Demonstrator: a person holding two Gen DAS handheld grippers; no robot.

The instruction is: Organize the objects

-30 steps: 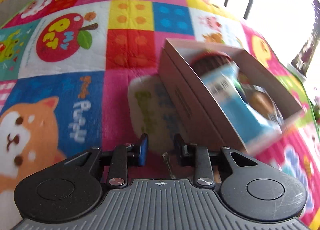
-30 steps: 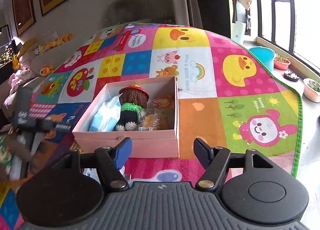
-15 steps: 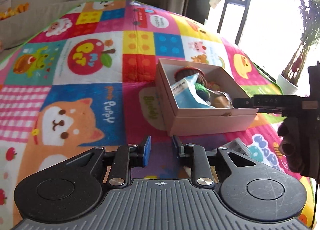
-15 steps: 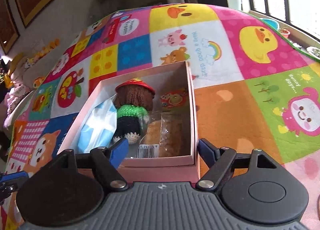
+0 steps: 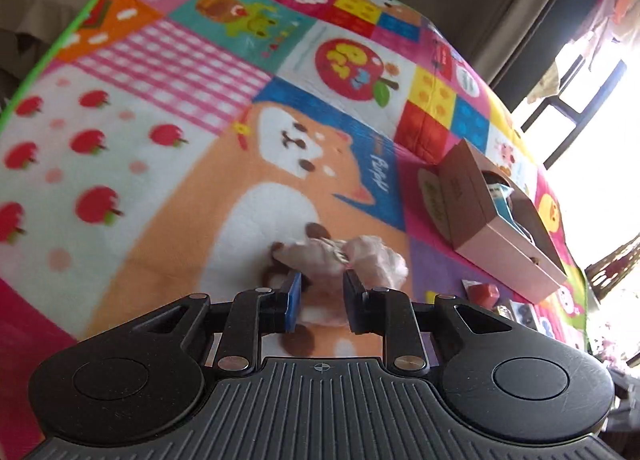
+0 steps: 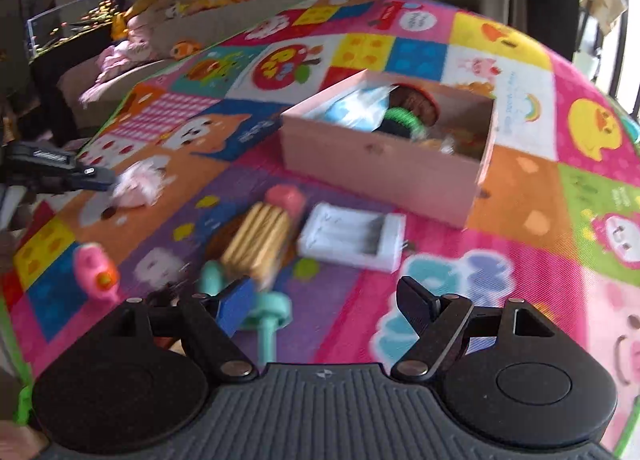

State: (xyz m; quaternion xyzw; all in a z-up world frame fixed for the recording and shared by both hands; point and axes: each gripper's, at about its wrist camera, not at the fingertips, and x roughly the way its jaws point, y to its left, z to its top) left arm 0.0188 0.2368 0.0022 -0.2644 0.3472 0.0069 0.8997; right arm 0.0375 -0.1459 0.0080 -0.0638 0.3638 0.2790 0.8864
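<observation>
A crumpled pale-pink plastic bag [image 5: 344,256] lies on the patchwork cartoon play mat [image 5: 168,164] directly ahead of the left tongs [image 5: 319,302], just past their tips, its long axis running crosswise to them. The left tongs stand narrowly apart with nothing clamped, pitched downward at the mat. The right tongs [image 6: 326,306], spread wide and empty, angle down over a ribbed tan packet of biscuits [image 6: 258,238] and a white plastic battery tray [image 6: 354,234], well clear of the bag. The left hand looks far nearer the bag. The open pink cardboard box [image 6: 380,170] sits beyond to the right.
</observation>
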